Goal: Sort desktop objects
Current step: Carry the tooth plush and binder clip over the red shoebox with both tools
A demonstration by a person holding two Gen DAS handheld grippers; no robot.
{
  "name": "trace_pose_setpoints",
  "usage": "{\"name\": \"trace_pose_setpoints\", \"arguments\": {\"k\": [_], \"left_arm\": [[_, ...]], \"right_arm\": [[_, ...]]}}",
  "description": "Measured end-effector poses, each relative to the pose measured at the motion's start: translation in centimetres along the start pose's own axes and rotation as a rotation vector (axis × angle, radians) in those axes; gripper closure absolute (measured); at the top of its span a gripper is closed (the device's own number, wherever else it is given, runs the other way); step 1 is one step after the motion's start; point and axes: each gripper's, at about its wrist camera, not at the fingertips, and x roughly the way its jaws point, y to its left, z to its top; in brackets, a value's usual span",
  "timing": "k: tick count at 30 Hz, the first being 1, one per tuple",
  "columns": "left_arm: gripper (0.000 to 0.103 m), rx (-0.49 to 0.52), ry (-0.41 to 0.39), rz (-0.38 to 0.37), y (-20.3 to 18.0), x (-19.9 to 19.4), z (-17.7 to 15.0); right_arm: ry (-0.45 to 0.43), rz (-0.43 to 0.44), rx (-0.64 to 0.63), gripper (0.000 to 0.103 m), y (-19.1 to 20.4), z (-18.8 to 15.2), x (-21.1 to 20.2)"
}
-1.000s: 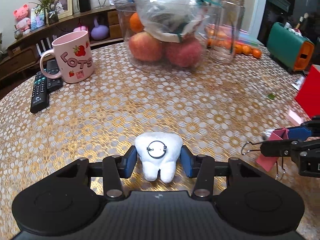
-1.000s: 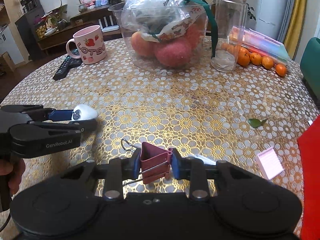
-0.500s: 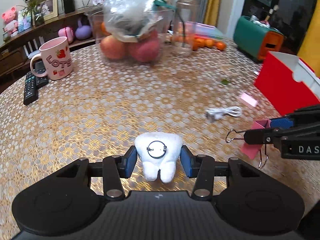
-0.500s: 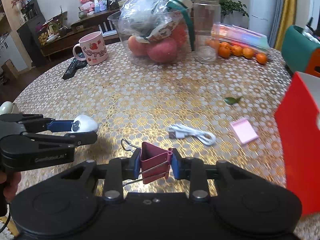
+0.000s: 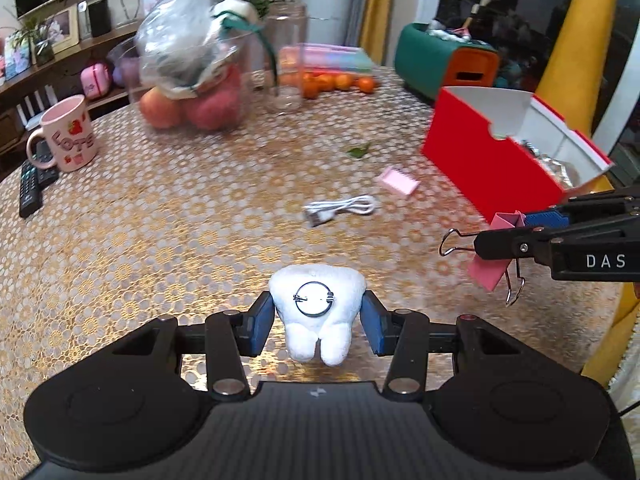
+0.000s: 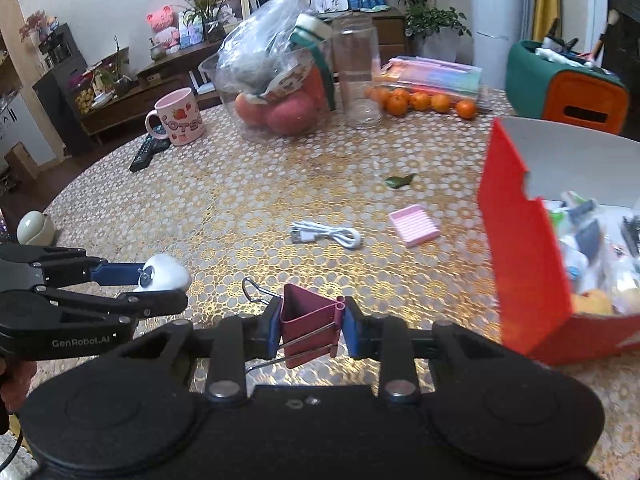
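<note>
Bench [image 5: 168, 216] cloth: gold and white ring-and-flower pattern. Plush tooth [image 5: 317, 312] white, metal ring on front. Left tongs [image 5: 318, 322] black, blue pads. Right tongs [image 6: 308, 330] same colours. Binder clip [image 6: 310, 322] pink, silver wire handles. Box [image 6: 524, 256] red outside, white inside. Cable [image 6: 326, 235] white. Small ribbed pad [image 6: 414, 226] pink. Mug [image 6: 180, 122] pink, strawberry print. Leaf [image 6: 400, 180] green.

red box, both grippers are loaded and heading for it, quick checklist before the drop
1. Left gripper clamped on tooth plush: ok.
2. Right gripper clamped on pink binder clip: ok.
3. Red box open on top: ok.
4. Room inside the box: cannot tell, it already holds a pile of items.
5. Grippers above the box opening: not ok, both are short of it over the table.
6. White cable and pink pad remain to sort: ok.
</note>
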Motion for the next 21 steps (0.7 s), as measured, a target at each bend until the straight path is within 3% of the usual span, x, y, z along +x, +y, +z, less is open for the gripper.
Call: {"name": "trace_pose_setpoints", "arguments": {"k": [11,21], "left_arm": [[0.058,0.062,-0.003,-0.078,-6.6,-1.7,2.0],[0.058,0.195,-0.019,-0.146,-13.8,-1.8,4.8]], "right_arm": [[-0.077,-0.035,0.030,0.074,-5.3,-0.5,-5.9],[-0.139,-0.090,0.096,0.074,-11.0,-0.9,-10.6]]}}
